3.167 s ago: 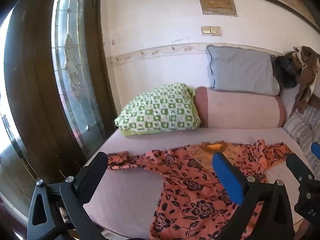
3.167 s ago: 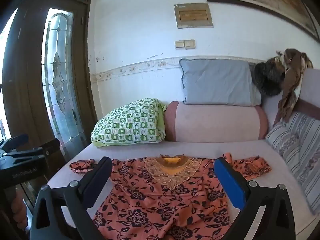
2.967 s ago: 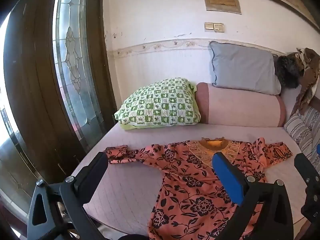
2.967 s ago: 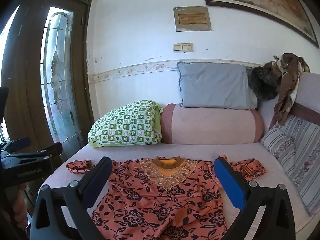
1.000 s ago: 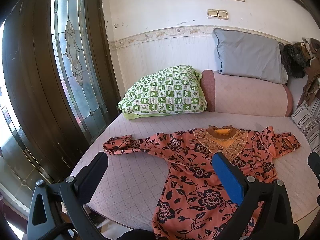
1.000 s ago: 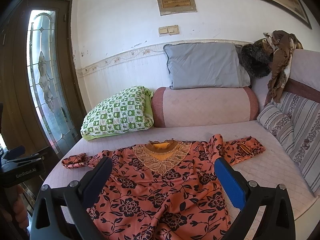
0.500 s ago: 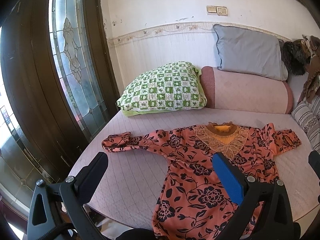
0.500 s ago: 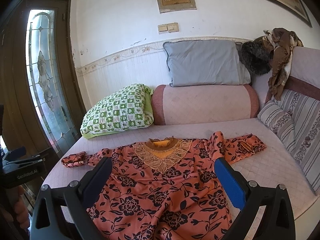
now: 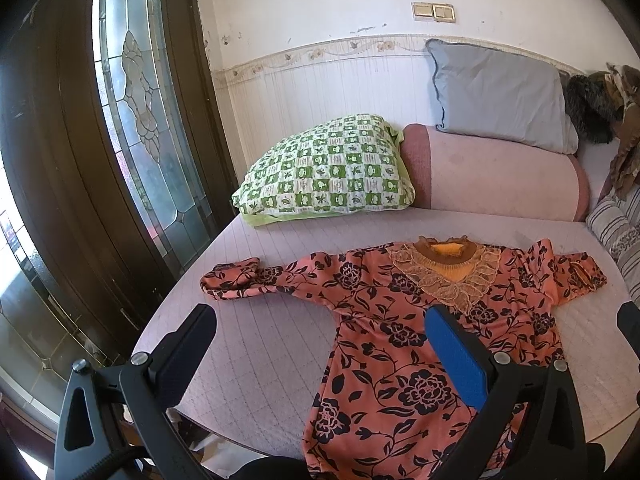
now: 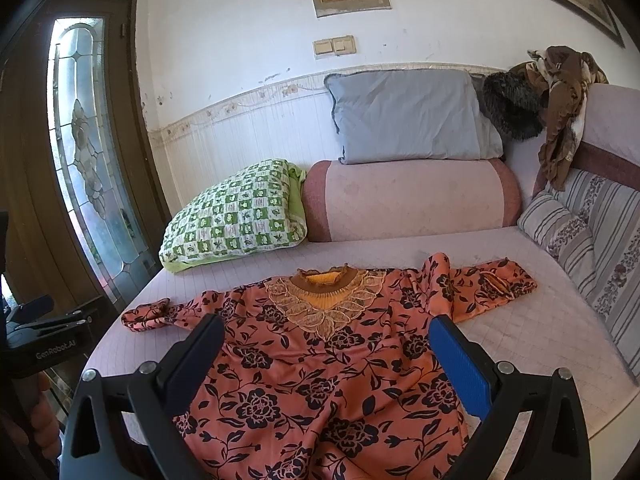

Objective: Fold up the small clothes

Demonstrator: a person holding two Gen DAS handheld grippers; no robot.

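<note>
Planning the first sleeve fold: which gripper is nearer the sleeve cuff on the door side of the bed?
Left. The left gripper hovers open just short of that sleeve cuff; the right gripper hovers open over the floral top's middle, farther away.

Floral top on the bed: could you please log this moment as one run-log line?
floral top: flat on bed, unfolded, sleeves out | left gripper: open, empty | right gripper: open, empty | fold: not started
</note>
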